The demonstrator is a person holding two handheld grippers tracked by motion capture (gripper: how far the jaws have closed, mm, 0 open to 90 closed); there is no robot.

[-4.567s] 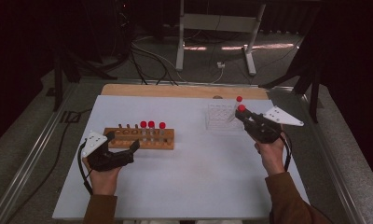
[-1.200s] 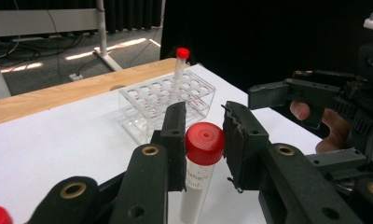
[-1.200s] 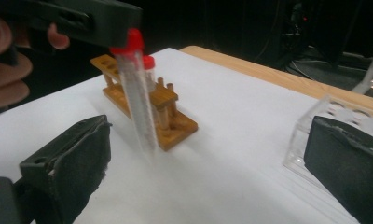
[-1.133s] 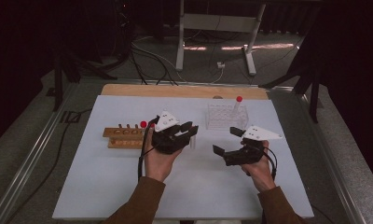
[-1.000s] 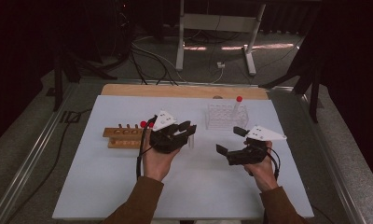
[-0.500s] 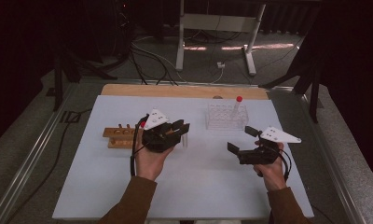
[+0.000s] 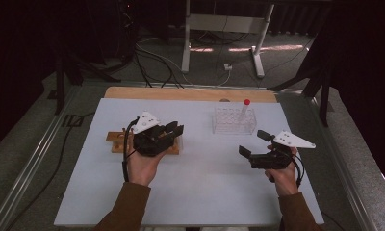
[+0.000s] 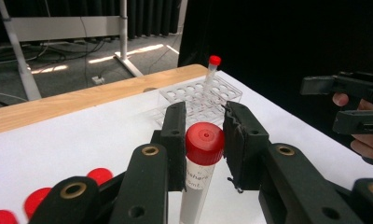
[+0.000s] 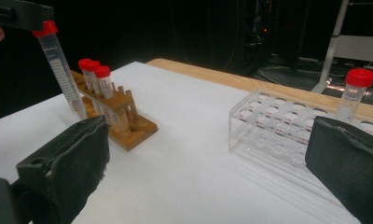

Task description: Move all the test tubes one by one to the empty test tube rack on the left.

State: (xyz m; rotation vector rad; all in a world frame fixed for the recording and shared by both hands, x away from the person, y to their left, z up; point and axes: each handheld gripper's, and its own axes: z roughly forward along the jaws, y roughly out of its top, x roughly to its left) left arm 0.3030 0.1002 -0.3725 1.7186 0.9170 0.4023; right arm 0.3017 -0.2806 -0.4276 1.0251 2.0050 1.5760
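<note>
My left gripper hovers over the right end of the wooden rack, shut on a red-capped tube that hangs upright between its pads. In the right gripper view this tube hangs lifted beside the wooden rack, which holds three red-capped tubes. My right gripper stands open and empty over the white mat, in front of the clear rack. One red-capped tube stands in that clear rack's far right part.
The white mat covers the table, with a wooden strip along its far edge. Cables and a metal stand's legs lie on the floor beyond. The right gripper shows at the right of the left gripper view.
My left gripper has carried the tube to the left, toward the wooden rack. The right gripper has drifted to the right, still open.
</note>
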